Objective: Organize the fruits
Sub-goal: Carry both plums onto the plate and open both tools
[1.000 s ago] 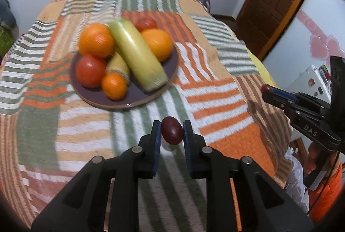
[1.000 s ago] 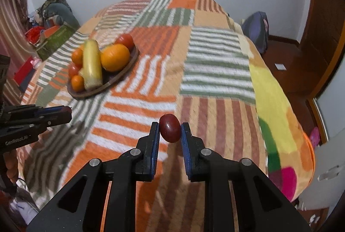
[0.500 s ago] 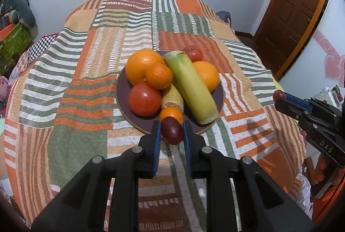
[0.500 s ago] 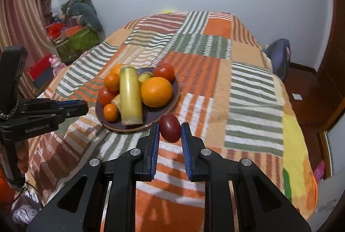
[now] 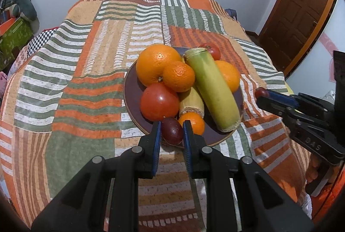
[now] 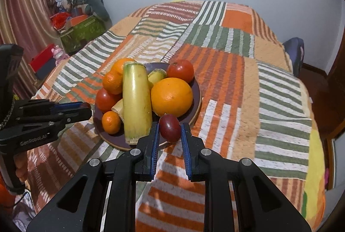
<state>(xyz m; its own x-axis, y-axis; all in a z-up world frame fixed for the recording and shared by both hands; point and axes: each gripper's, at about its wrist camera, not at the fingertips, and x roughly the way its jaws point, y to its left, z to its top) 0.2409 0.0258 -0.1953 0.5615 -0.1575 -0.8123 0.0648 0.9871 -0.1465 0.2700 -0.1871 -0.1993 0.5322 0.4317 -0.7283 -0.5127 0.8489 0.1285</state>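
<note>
While each gripper clamps its jaws on a dark red plum, the left gripper (image 5: pixel 171 131) holds the left plum (image 5: pixel 171 130) over the near rim of the brown plate (image 5: pixel 130 89) of fruit on the bed (image 5: pixel 90 72); the right gripper (image 6: pixel 170 130) holds the right plum (image 6: pixel 170 127) at the plate's near right edge.

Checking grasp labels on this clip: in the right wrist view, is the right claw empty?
No: the right claw is shut on a small dark red oval fruit, pinched between its blue-padded fingers beside the brown plate.
</note>
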